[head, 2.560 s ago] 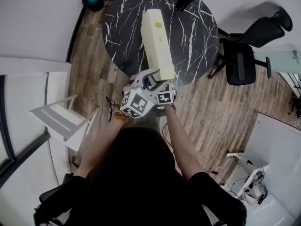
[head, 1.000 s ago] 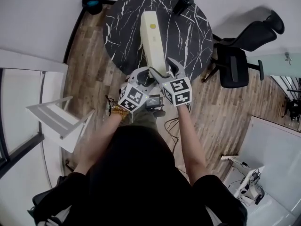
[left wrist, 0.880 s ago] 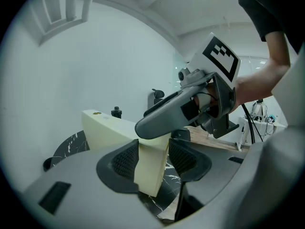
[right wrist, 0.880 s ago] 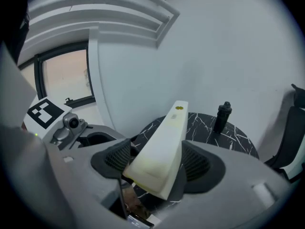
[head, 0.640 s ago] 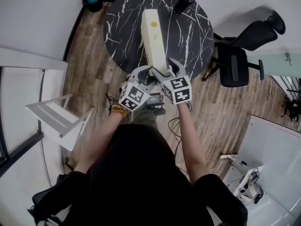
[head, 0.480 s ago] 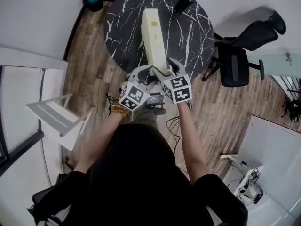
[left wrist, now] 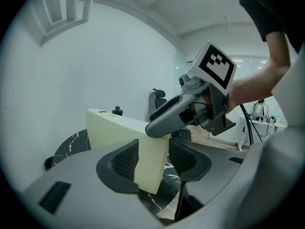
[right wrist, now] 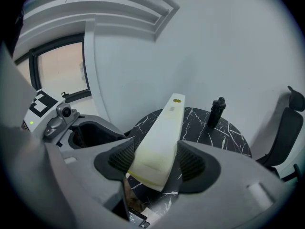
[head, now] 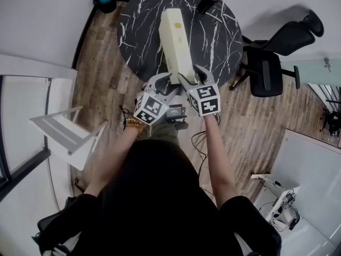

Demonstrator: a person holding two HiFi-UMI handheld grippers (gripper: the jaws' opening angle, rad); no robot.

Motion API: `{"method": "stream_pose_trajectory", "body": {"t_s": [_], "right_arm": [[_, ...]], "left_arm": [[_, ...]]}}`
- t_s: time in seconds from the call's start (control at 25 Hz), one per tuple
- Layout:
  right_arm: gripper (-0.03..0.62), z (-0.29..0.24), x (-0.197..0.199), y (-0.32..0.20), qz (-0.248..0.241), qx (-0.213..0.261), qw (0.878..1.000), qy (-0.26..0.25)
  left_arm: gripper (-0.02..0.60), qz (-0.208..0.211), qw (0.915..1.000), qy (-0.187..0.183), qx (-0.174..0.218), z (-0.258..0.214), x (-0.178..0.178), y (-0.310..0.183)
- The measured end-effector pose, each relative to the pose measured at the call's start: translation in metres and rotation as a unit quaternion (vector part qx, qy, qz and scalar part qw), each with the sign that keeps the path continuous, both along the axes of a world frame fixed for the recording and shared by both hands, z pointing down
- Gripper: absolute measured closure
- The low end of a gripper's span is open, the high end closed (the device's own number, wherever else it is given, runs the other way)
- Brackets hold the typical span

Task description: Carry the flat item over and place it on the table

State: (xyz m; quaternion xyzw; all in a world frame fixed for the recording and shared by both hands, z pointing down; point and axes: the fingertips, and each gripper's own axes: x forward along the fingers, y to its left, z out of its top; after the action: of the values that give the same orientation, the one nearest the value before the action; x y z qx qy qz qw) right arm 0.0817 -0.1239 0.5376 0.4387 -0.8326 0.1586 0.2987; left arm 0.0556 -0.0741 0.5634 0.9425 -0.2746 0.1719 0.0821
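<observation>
Box (head: pixel 175 36) sits clamped endwise in left tongs (left wrist: pixel 151 160); right tongs (right wrist: pixel 154 161), just closing, pinch it too.

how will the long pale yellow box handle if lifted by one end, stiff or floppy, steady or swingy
Probably stiff: the box looks straight though gripped only at its near end by the left hand-held gripper. Being long and gripped far from its middle, it may swing or dip.

No words or numbers to read here. The long cream box (head: pixel 176 41) shows a round yellow mark (head: pixel 179 28) near its far end, too small to make out. The cubes (head: pixel 152 110) on the left gripper (head: pixel 166 84) and right gripper (head: pixel 190 74) carry only black-and-white square patterns, no letters.
</observation>
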Motion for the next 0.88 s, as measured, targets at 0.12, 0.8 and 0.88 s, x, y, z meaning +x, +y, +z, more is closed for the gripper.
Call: {"method": "stream_pose_trajectory", "body": {"t_s": [0.12,0.8,0.88], "right_arm": [[0.321,-0.001,0.011,-0.001,0.01,0.001,1.0,-0.006],[0.358,-0.005,0.011,0.004,-0.021,0.023,0.999,0.045],[0.356,-0.005,0.005,0.008,-0.031,0.024,0.998,0.05]], "left_arm": [[0.371,0.002,1.0,-0.003,-0.003,0.002,0.001,0.001],[0.371,0.003,1.0,-0.005,-0.003,0.008,0.003,-0.006],[0.371,0.0,1.0,-0.005,0.007,0.002,-0.004,-0.012]]}}
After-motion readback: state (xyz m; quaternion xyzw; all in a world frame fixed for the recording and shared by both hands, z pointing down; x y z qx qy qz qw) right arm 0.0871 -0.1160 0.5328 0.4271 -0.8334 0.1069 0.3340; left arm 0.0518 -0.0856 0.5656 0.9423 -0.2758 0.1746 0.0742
